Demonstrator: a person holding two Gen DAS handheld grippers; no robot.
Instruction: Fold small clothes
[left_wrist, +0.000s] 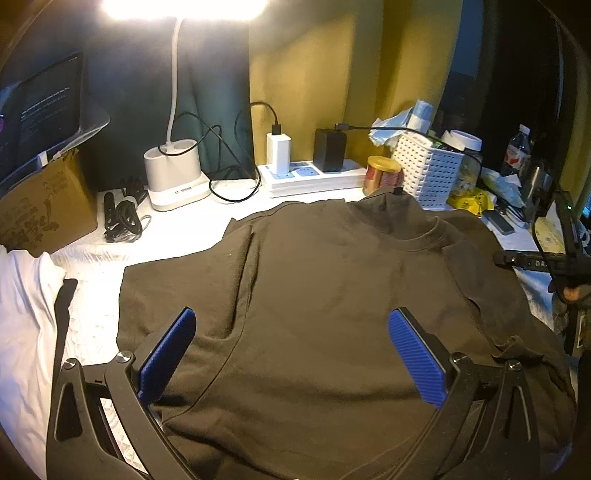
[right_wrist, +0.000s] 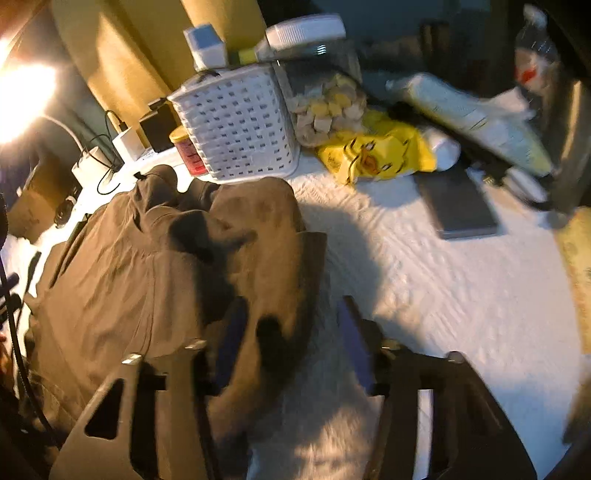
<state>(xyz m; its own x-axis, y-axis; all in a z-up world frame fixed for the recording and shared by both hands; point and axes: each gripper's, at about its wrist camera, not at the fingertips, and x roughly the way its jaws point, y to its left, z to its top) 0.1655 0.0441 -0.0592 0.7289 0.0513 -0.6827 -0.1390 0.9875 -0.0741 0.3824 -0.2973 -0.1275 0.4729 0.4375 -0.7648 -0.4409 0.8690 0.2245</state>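
A dark brown T-shirt (left_wrist: 332, 295) lies spread flat on the white textured table cover (left_wrist: 103, 266), with its collar toward the far side. My left gripper (left_wrist: 291, 317) hovers over the shirt's lower body, open, with its blue pads (left_wrist: 170, 350) wide apart and nothing between them. In the blurred right wrist view the shirt (right_wrist: 147, 266) fills the left half, with a sleeve bunched near the basket. My right gripper (right_wrist: 291, 306) straddles the shirt's right edge. Its jaws stand apart, with cloth against the left pad (right_wrist: 231, 343) and bare cover beside the other.
Along the back stand a lamp base (left_wrist: 173, 173), a power strip (left_wrist: 314, 177) with chargers, a gold-lidded jar (left_wrist: 382, 175) and a white perforated basket (right_wrist: 236, 125). A cardboard box (left_wrist: 40, 206) and white cloth (left_wrist: 26, 314) lie at the left. A yellow bag (right_wrist: 380, 155) and grey slab (right_wrist: 461, 206) lie at the right.
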